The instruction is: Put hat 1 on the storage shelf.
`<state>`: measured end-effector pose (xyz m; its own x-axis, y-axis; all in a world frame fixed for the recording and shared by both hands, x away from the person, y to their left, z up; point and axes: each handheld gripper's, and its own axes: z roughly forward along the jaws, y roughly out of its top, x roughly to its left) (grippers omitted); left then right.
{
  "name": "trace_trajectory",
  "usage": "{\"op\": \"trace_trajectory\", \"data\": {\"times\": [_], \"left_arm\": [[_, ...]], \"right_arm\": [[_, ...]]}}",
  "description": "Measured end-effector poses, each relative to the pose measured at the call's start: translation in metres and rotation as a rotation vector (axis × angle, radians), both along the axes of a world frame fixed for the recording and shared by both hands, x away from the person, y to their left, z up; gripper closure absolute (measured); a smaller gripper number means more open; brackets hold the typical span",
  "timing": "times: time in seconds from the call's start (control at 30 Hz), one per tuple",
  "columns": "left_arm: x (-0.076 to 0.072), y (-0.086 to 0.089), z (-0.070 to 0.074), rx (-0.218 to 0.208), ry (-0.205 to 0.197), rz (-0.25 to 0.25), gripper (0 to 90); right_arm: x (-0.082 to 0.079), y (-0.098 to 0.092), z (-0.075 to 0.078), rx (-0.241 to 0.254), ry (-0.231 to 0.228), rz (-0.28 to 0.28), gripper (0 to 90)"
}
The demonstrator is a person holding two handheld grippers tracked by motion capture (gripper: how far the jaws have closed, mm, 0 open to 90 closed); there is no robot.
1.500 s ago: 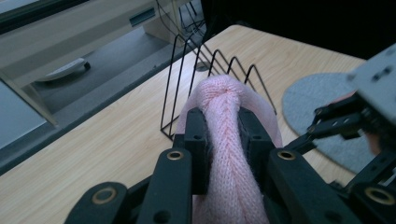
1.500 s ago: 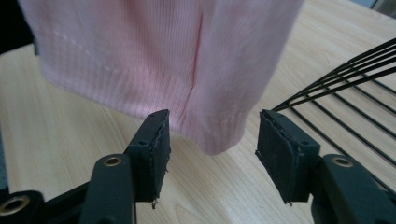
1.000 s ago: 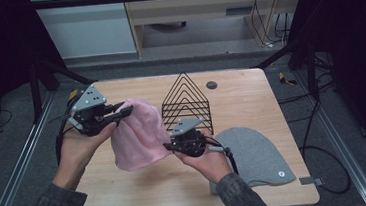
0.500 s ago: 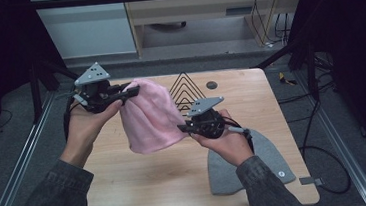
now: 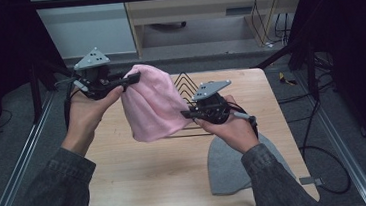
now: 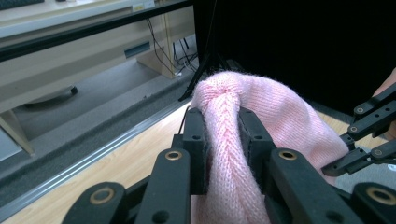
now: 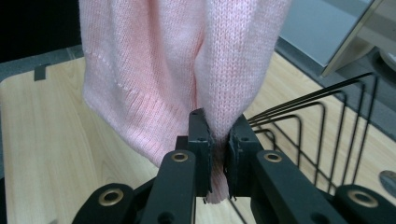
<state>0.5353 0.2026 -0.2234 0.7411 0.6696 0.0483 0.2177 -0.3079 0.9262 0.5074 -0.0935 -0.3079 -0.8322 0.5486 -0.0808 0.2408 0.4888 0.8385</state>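
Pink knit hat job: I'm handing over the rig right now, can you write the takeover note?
Left tongs: shut on the pink knit hat, pinching a bunched fold at its top.
Right tongs: shut on the hat's lower edge.
The hat hangs in the air between them, in front of the black wire rack.
A grey felt hat lies flat on the wooden table, near the right forearm.
Done: pink hat picked up.
Left: probably set it on the rack.
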Motion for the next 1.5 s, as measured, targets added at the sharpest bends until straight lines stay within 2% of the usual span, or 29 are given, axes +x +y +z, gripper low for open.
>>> {"op": "trace_trajectory", "data": {"times": [0.1, 0.27, 0.67, 0.87, 0.97, 1.1, 1.3, 1.4, 1.5], "left_arm": [[0.007, 0.000, 0.005, 0.008, -0.006, 0.008, 75.6], [0.012, -0.001, 0.011, 0.006, -0.027, 0.009, 75.6], [0.023, -0.005, 0.023, 0.002, -0.063, 0.029, 75.5], [0.034, -0.006, 0.030, -0.017, -0.088, 0.032, 75.5], [0.040, -0.008, 0.033, -0.003, -0.100, 0.028, 75.5], [0.048, -0.013, 0.030, 0.020, -0.111, 0.028, 75.5], [0.066, -0.018, 0.015, 0.010, -0.094, 0.023, 75.5], [0.071, -0.023, 0.010, 0.011, -0.092, 0.017, 75.5], [0.074, -0.028, 0.005, 0.011, -0.091, 0.011, 75.5]], "right_arm": [[0.011, -0.003, 0.011, 0.005, -0.002, -0.007, 82.7], [0.023, -0.006, 0.018, 0.007, 0.001, -0.009, 82.7], [0.044, -0.005, 0.022, 0.031, -0.010, -0.035, 82.7], [0.058, -0.008, 0.025, 0.087, -0.031, -0.077, 82.7], [0.061, -0.008, 0.025, 0.092, -0.041, -0.087, 82.7], [0.067, -0.008, 0.022, 0.085, -0.048, -0.115, 82.7], [0.077, -0.009, 0.009, 0.065, -0.057, -0.142, 82.7], [0.080, -0.009, 0.002, 0.053, -0.061, -0.147, 82.7], [0.082, -0.012, -0.005, 0.061, -0.057, -0.154, 82.7]]}}
